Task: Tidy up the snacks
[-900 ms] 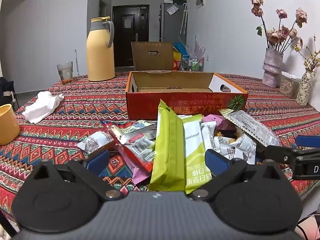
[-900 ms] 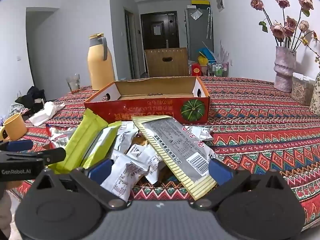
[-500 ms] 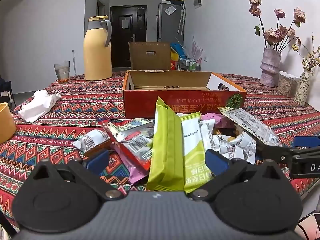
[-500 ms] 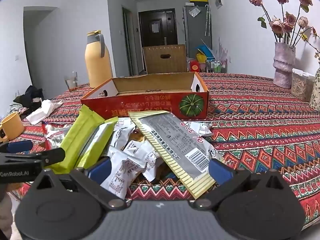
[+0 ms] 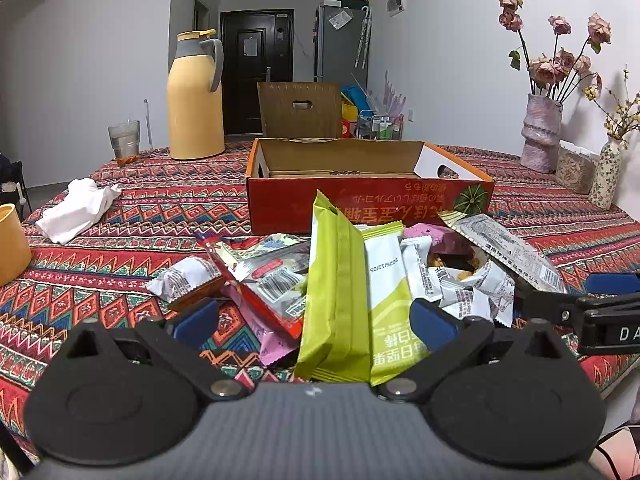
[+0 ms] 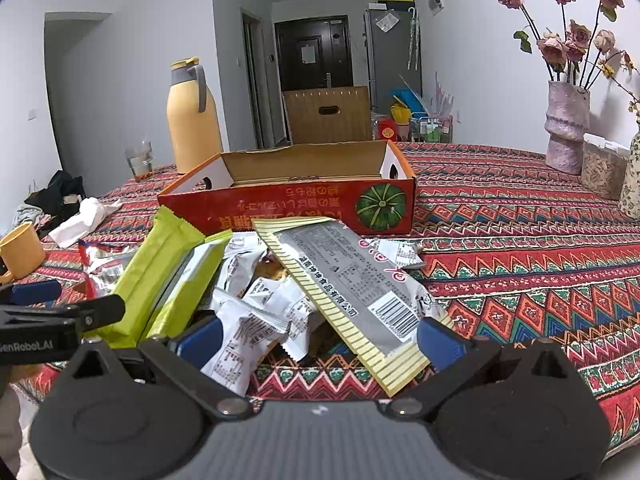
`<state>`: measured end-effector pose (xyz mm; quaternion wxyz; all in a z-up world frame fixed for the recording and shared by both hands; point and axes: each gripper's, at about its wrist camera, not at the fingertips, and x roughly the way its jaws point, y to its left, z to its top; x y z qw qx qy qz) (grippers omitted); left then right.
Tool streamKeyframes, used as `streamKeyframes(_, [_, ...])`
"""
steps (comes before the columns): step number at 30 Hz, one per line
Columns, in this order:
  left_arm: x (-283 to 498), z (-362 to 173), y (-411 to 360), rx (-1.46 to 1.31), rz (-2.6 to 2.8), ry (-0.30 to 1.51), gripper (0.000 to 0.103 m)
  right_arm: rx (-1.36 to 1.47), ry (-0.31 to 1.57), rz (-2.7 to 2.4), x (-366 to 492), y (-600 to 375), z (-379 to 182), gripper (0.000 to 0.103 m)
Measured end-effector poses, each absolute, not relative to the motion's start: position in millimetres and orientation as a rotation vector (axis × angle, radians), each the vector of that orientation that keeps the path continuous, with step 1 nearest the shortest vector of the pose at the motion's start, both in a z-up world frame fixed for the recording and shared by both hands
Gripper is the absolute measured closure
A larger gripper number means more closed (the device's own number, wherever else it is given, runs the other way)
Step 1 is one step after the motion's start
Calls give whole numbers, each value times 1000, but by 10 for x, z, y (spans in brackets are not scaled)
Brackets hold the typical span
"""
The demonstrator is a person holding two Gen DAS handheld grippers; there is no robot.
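The left gripper hangs with its jaws wide apart over the near edge of the table, and the foot of a tall green packet lies between its blue pads untouched. A heap of snack packets spreads from 10 to 2 o'clock of the gripper, with the open red box behind it at 12. The yellow jug stands at 11 o'clock, a white cloth at 10, and the right gripper's finger enters at 3.

White walls, a dark door, a grey fridge beyond.
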<state>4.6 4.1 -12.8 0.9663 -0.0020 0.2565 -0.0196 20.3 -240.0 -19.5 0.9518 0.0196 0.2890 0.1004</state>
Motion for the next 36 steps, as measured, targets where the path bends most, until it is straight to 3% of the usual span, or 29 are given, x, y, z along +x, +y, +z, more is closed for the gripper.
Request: streamKeyframes(36, [-5, -109, 30, -8, -43, 512, 0, 33, 583, 198, 174, -2414, -198, 0])
